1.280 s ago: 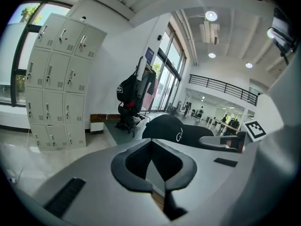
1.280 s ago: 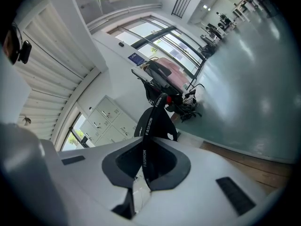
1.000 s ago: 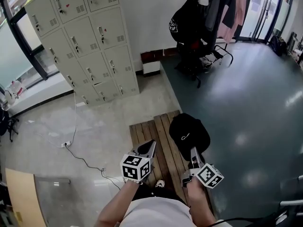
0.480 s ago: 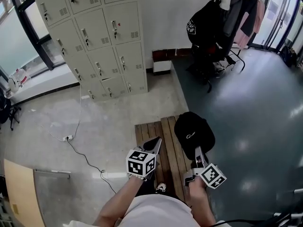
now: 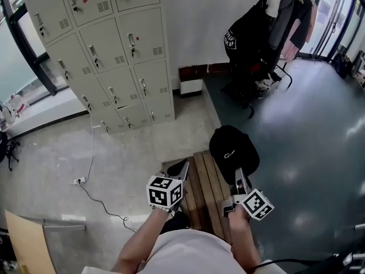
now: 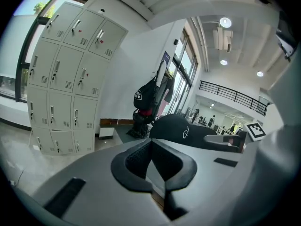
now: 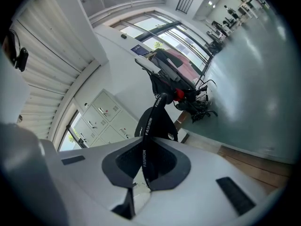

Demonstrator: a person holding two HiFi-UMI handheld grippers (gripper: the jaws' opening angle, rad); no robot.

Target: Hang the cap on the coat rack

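Holding the cap [image 5: 231,152] up in the air by its back strap [image 7: 144,161], with the right tongs [image 5: 239,177] squeezed nearly shut on that thin band. Dangling crown-forward just past the tips, over the far end of the wooden planks [image 5: 204,178] on the floor [image 5: 319,124]. Left tongs [image 5: 181,170] alongside, closed with nothing in them, just along for the ride.

Looks like the carrying step: cap picked up, not hung yet. Coat rack [image 5: 272,10] well apart from it, over toward the far right corner of the floor, past the lockers [image 5: 114,50] and already loaded with a black bag [image 5: 242,36] and some jackets.

Next up, probably: closing the gap to the rack, then finding a free hook among all that stuff. Can't tell from here which hook is bare. Probably best to lift the cap high and slip the strap loop or the crown over a peg before letting go. Might want the empty left tongs to steady the brim, since gripping only the strap could let it swing.
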